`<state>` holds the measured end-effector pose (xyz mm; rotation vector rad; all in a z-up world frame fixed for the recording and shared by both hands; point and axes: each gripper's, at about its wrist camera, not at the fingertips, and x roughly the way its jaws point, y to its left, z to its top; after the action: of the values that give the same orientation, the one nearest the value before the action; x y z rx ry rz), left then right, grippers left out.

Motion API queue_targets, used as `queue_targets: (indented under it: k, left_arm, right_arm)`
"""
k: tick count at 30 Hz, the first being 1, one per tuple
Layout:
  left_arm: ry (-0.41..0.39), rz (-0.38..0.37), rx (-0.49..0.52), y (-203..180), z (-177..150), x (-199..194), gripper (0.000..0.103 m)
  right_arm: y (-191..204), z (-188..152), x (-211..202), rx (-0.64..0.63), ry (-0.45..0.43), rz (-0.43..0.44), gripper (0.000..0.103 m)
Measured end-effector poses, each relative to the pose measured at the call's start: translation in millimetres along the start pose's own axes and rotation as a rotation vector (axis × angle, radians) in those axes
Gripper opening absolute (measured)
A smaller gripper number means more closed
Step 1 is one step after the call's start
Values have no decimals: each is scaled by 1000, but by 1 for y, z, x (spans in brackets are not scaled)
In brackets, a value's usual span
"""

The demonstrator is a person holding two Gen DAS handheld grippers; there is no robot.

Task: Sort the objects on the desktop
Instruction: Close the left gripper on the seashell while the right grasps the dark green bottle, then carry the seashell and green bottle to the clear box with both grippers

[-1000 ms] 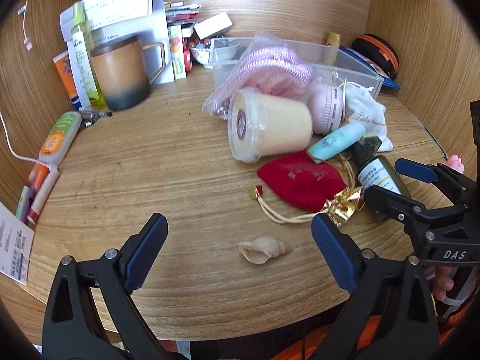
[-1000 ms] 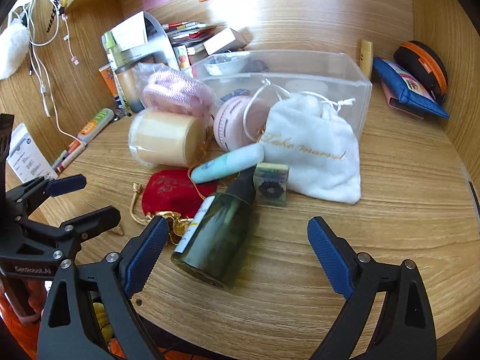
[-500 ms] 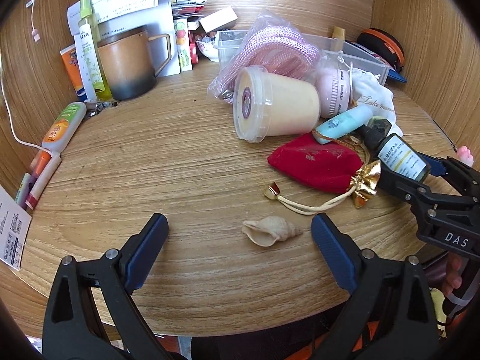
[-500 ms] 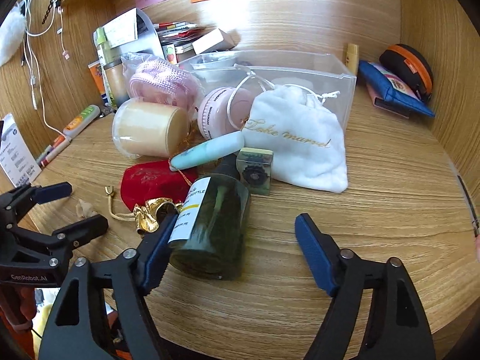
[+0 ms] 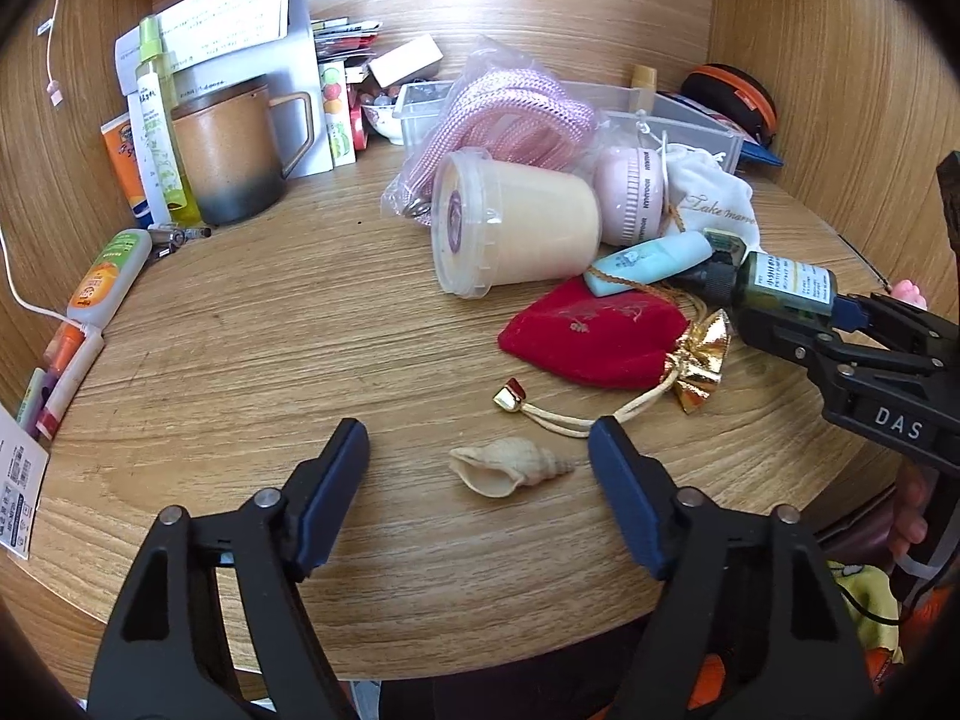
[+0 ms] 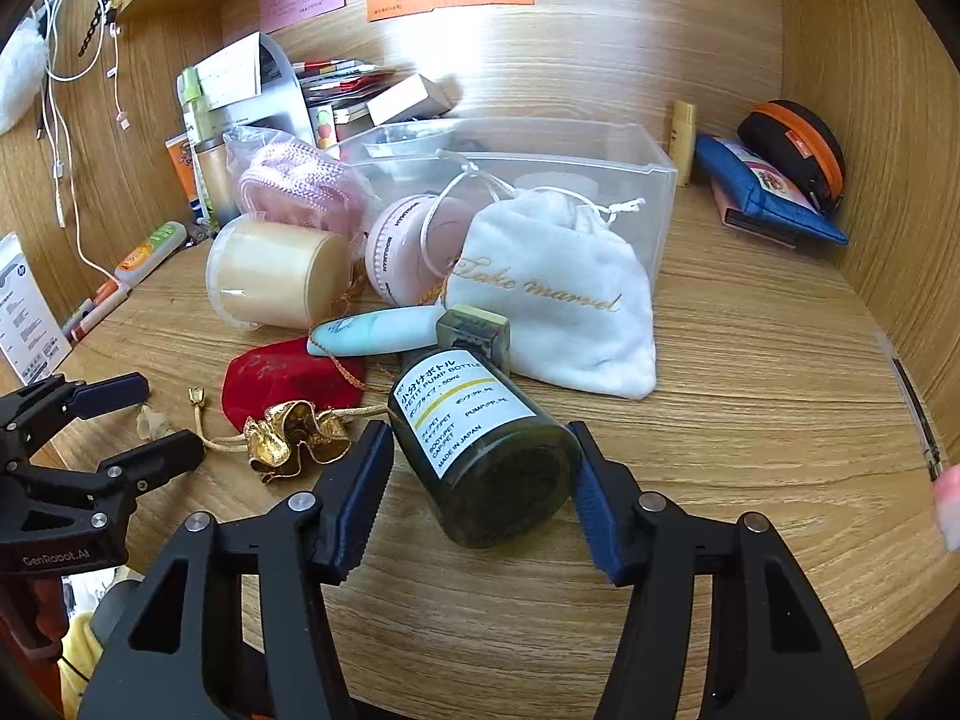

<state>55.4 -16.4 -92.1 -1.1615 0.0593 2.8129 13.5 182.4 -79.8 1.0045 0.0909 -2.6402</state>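
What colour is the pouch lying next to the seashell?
Red pouch with a gold bow, clearest in the left wrist view.

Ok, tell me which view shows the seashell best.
The left wrist view: the seashell lies whole on the desk between the open left gripper fingers. In the right wrist view, it is a small pale shape partly hidden behind the left gripper.
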Motion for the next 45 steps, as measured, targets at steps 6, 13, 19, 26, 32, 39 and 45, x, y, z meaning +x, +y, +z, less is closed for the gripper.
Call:
queue_targets:
  k: [6,13,19,26,32,39,45]
  left_arm:
    - [-10,-20,24,-3,0,-3,56]
    - [-6,-41,40,-8,1,-3,44]
    - [-10,-63,46,-12,-1,-5,39]
    - [-6,-55,28,-9,2,-5,34]
    - [-7,-35,4,0,4,-6,31]
    - [-28,-37,-3,3,10,-13,31]
    - [-62,-35,1,0,21,-20,31]
  right_arm:
    - [2,-1,1,-4,0,8,52]
    - [-3,1,-3,9,-9,33,50]
    - [-7,4,-10,16,-31,34,49]
    - [-14,5,-16,44,-41,70,45]
    - [-18,4,-22,51,-52,87,42]
    - [-19,3,-27,43,-58,92,40]
    - [-21,9,-38,36,-85,99,38]
